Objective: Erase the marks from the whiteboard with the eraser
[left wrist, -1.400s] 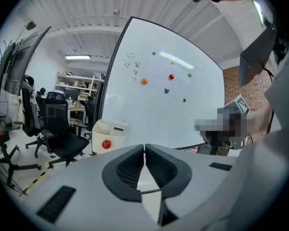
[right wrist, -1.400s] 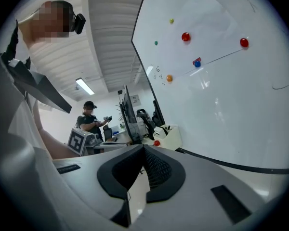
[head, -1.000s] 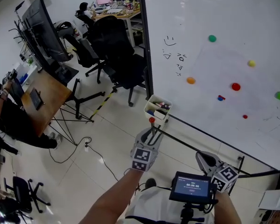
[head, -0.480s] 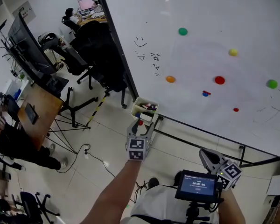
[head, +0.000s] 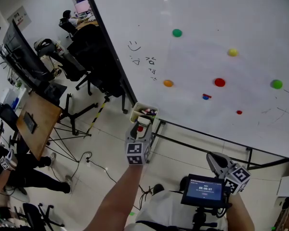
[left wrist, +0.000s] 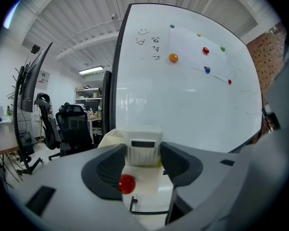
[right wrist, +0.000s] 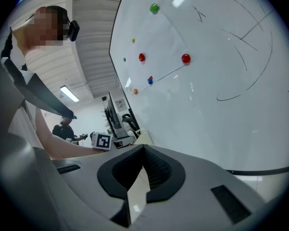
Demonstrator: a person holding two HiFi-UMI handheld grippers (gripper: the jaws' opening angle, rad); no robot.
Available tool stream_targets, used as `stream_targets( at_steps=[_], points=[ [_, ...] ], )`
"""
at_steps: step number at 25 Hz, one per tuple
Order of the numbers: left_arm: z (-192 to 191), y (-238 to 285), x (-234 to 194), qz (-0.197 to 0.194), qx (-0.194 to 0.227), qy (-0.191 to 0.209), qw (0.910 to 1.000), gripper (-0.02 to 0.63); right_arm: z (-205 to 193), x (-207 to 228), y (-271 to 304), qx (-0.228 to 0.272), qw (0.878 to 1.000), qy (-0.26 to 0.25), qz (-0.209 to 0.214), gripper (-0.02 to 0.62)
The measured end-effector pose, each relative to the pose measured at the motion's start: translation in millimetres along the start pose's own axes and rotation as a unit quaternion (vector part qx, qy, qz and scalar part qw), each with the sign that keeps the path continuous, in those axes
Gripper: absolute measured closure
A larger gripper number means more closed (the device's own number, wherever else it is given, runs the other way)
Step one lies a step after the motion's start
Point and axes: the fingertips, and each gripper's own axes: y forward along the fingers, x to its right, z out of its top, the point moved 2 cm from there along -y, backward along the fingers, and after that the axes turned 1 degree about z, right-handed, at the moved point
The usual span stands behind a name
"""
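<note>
The whiteboard (head: 207, 13) fills the upper right, with small black marks (head: 144, 57) near its left edge, also seen as marks (left wrist: 149, 40) in the left gripper view. A cream tray (head: 143, 113) of markers hangs at the board's lower left. My left gripper (head: 140, 127) points at it. Its jaws have just been closing and stand open (left wrist: 143, 153). A white block (left wrist: 143, 148) shows in the gap beyond the tips; I cannot tell whether it is the eraser. A red ball (left wrist: 126, 182) sits by the left jaw. My right gripper (head: 213, 159) hangs low right, shut (right wrist: 144, 150) and empty.
Coloured magnets dot the board, such as an orange one (head: 168, 83) and a red one (head: 219, 82). Black office chairs (head: 86, 57) and a desk (head: 33, 114) stand left. A cable (head: 86, 158) lies on the floor. The board's stand bar (head: 202, 138) runs low.
The board and tray have slid left in the head view as I came closer. The left gripper still points at the tray. The right gripper keeps its place at the lower right.
</note>
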Motion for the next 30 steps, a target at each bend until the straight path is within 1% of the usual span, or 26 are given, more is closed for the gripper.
stream_targets(
  at_steps=[4, 6, 10, 12, 15, 17, 19, 21, 23, 27, 30],
  points=[
    [5, 9, -12, -0.001, -0.008, 0.001, 1.0, 0.373, -1, 5, -1, 0.001, 1.0, 0.007, -0.006, 0.577],
    [3, 14, -12, -0.008, -0.02, 0.015, 0.9997, 0.362, -2, 6, 0, 0.002, 1.0, 0.011, -0.007, 0.577],
    [-4, 22, -13, -0.008, -0.048, 0.039, 0.9981, 0.331, 0, 9, 1, 0.003, 1.0, 0.012, -0.01, 0.578],
    [-7, 24, -13, -0.014, -0.067, 0.046, 0.9966, 0.324, 1, 12, 2, 0.007, 1.0, 0.012, -0.012, 0.578],
    [-8, 23, -13, -0.02, -0.114, 0.054, 0.9918, 0.322, 3, 13, 2, 0.011, 1.0, 0.015, -0.016, 0.578],
    [-8, 23, -13, -0.025, -0.138, 0.051, 0.9888, 0.324, 3, 13, 2, 0.012, 1.0, 0.02, -0.017, 0.577],
    [-8, 23, -13, -0.026, -0.149, 0.045, 0.9875, 0.322, 3, 12, 4, 0.013, 1.0, 0.021, -0.017, 0.578],
    [-8, 23, -12, -0.022, -0.148, 0.043, 0.9878, 0.324, 3, 10, 6, 0.015, 1.0, 0.021, -0.016, 0.578],
    [-8, 22, -12, -0.019, -0.134, 0.044, 0.9899, 0.328, 3, 8, 7, 0.015, 1.0, 0.02, -0.014, 0.578],
    [3, 14, -17, -0.017, -0.082, 0.048, 0.9953, 0.331, 3, 8, 5, 0.015, 0.999, 0.021, -0.022, 0.577],
    [18, 2, -20, -0.027, -0.052, 0.052, 0.9969, 0.331, 1, 8, 3, 0.018, 0.999, 0.022, -0.027, 0.577]
  ],
)
